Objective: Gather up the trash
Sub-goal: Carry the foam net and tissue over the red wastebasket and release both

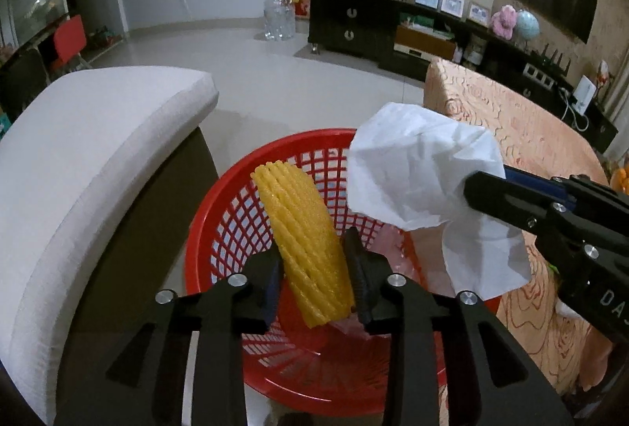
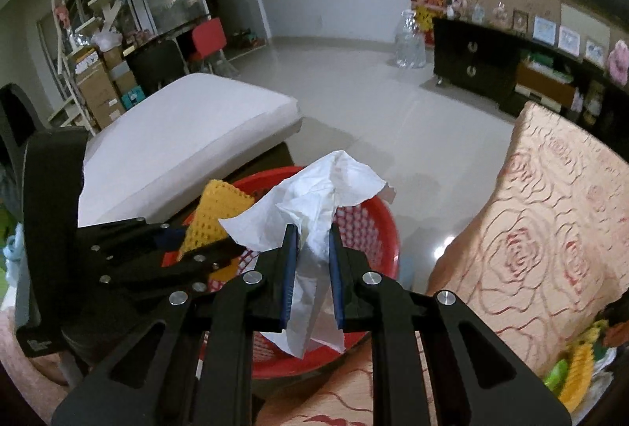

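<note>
Over the red plastic lattice basket (image 1: 220, 229), my left tongs (image 1: 314, 280) loosely straddle featherlight yellow foam netting (image 1: 302, 241); right tongs (image 2: 312, 268) pinch a soft crumpled white tissue (image 2: 318, 213) mid-fold.

We see the red basket (image 1: 236, 213) only in part, its near rim hidden behind the left gripper (image 1: 316, 268). The white tissue (image 2: 314, 213) covers its far wall in the right wrist view, and we cannot identify the basket's contents.

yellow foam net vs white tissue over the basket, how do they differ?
The yellow foam net is a ribbed mesh sleeve keeping a stiff, tilted form; the white tissue is smooth, crumpled and drooping. The net sits between the left gripper jaws, the tissue is pinched in the right gripper. Both hang above the red basket.
</note>
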